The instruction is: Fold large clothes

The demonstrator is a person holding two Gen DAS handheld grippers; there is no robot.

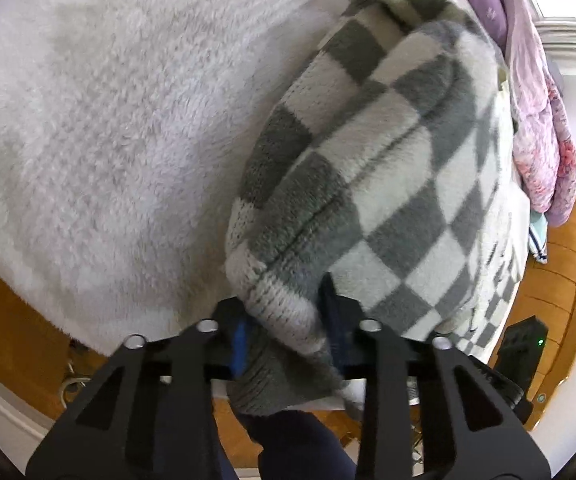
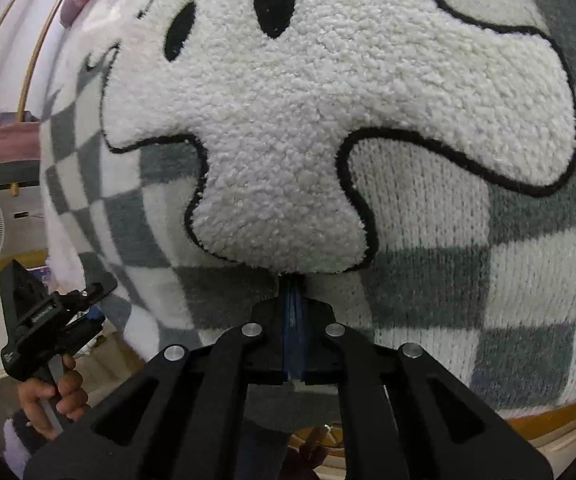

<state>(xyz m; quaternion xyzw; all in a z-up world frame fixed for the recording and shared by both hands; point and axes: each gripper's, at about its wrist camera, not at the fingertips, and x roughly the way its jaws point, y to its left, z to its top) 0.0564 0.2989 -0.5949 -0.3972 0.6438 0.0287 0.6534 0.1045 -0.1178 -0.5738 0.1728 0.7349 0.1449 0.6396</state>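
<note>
The grey-and-white checked sweater (image 1: 388, 168) lay on the fluffy white bed cover (image 1: 108, 120), its ribbed hem at the near edge of the bed. It looked thick, soft and fairly heavy — likely to sag and bunch, not slip — so the hem seemed the surest hold. The left gripper (image 1: 284, 320) had its fingers clamped on a bunched corner of that hem; the right gripper (image 2: 294, 300) had its fingers pinched together on the edge below the fleecy white patch (image 2: 308, 128).
</note>
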